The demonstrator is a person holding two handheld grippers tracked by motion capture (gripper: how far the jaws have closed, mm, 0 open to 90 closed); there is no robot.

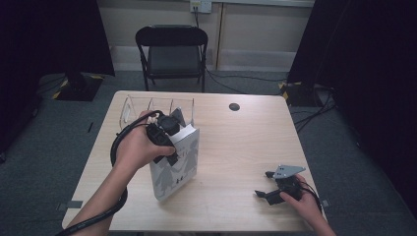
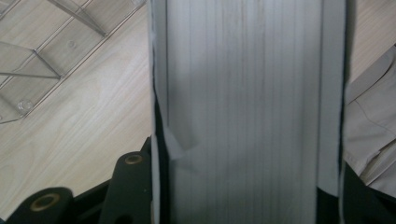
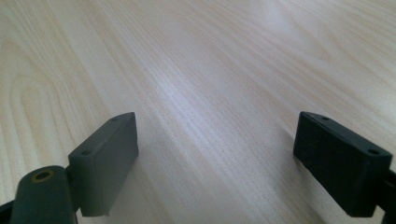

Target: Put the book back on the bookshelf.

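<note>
Surface [image 1: 236, 147] of pale wood carries everything; book [image 1: 178, 167] stands upright near its left middle, just in front of a clear divided rack [image 1: 147, 105]; left gripper [image 1: 169, 142] clamps its top; right gripper [image 1: 268, 184] rests open, empty, well apart.
</note>
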